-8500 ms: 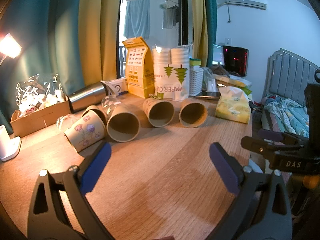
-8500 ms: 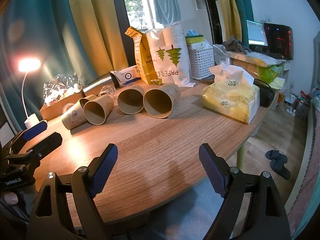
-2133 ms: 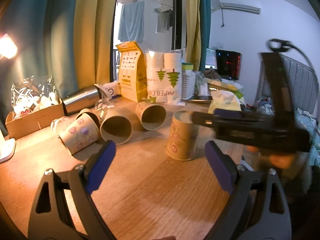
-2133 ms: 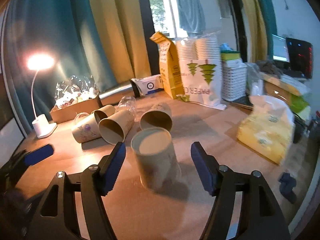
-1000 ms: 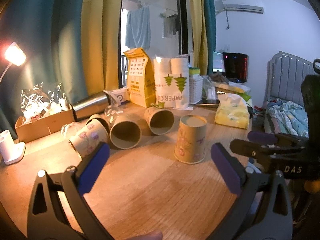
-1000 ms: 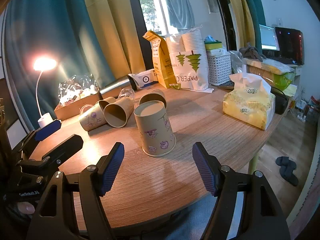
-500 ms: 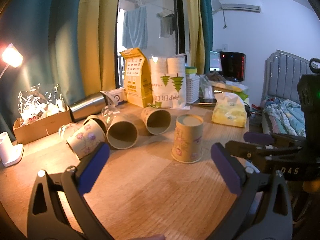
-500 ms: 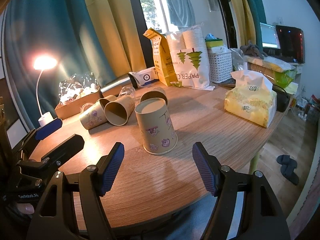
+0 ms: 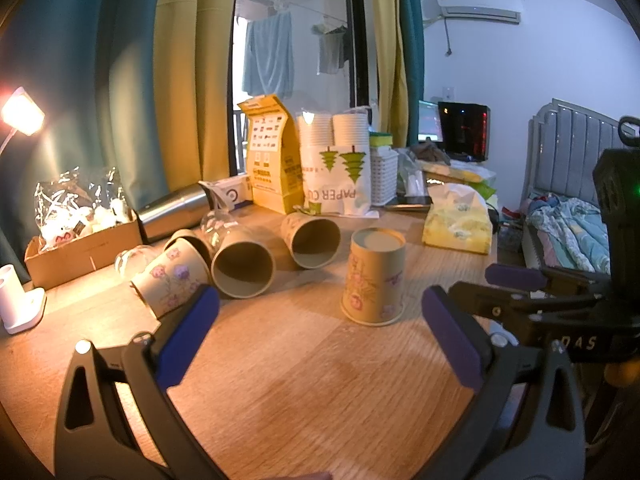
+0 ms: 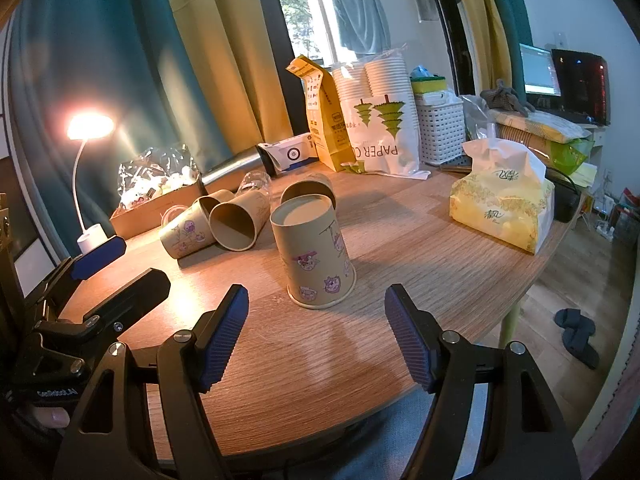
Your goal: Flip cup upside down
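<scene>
A tan paper cup with printed flowers (image 9: 376, 276) stands upside down on the wooden table (image 9: 300, 380), base up; it also shows in the right wrist view (image 10: 314, 252). Three more paper cups lie on their sides behind it: one (image 9: 312, 236), one (image 9: 242, 266) and a flowered one (image 9: 170, 280). My left gripper (image 9: 320, 340) is open and empty, short of the standing cup. My right gripper (image 10: 316, 336) is open and empty, just in front of that cup, and shows at the right of the left wrist view (image 9: 516, 284).
At the back stand a yellow box (image 9: 272, 160), a bag of paper cups (image 9: 336, 172), a white basket (image 10: 440, 128) and a steel flask (image 9: 172, 210). A tissue pack (image 10: 500, 196) lies right. A cardboard box (image 9: 80, 240) and a lamp (image 10: 90, 184) sit left.
8.5 s ago the rightmost cup lay on its side; now it stands upside down. The right gripper has let it go and drawn back. Over the last second both grippers barely moved.
</scene>
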